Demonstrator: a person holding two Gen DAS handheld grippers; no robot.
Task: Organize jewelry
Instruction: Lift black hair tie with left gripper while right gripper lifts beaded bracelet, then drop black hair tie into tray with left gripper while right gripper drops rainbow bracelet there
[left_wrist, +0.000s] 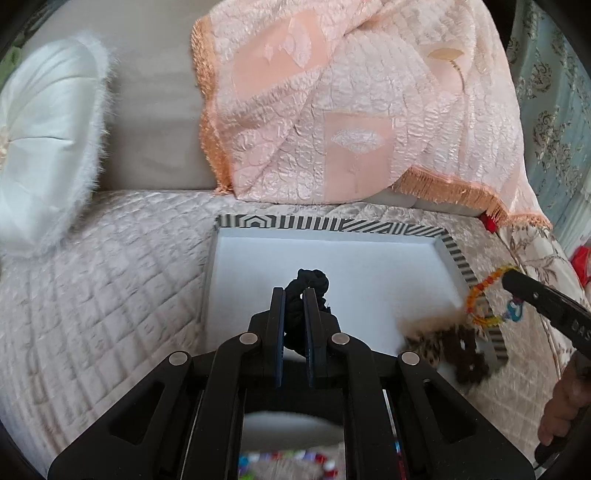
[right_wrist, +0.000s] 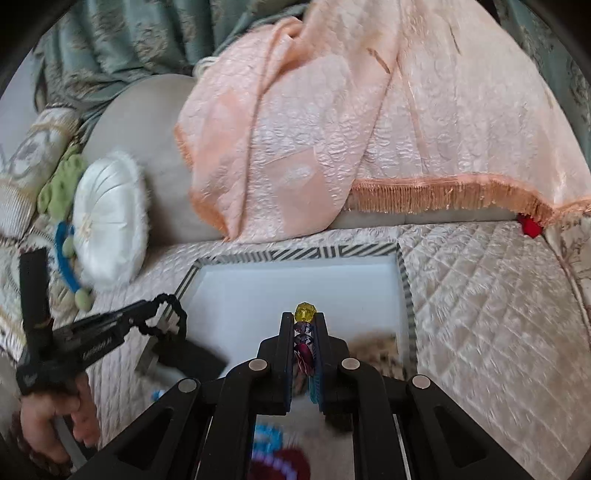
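Observation:
A white tray with a black-and-white striped rim (left_wrist: 332, 224) (right_wrist: 295, 254) lies on a quilted sofa seat. My left gripper (left_wrist: 294, 291) is shut on a black bracelet (left_wrist: 308, 277) and hovers over the tray's middle. In the right wrist view the left gripper (right_wrist: 149, 306) comes in from the left, with the black bracelet (right_wrist: 164, 319) hanging over the tray's left rim. My right gripper (right_wrist: 303, 317) is shut on a multicoloured beaded bracelet (right_wrist: 305, 312) whose yellow bead sticks out past the tips. From the left wrist, the right gripper (left_wrist: 511, 275) holds that bracelet (left_wrist: 480, 295) above the tray's right rim.
A leopard-print scrunchie (left_wrist: 430, 339) (right_wrist: 376, 343) and a dark brown one (left_wrist: 469, 354) lie in the tray's near right corner. A pink fringed throw (left_wrist: 332, 110) drapes the sofa back. A white fuzzy round cushion (left_wrist: 48, 147) (right_wrist: 107, 218) stands left. Blurred beads (right_wrist: 269, 443) lie near the front.

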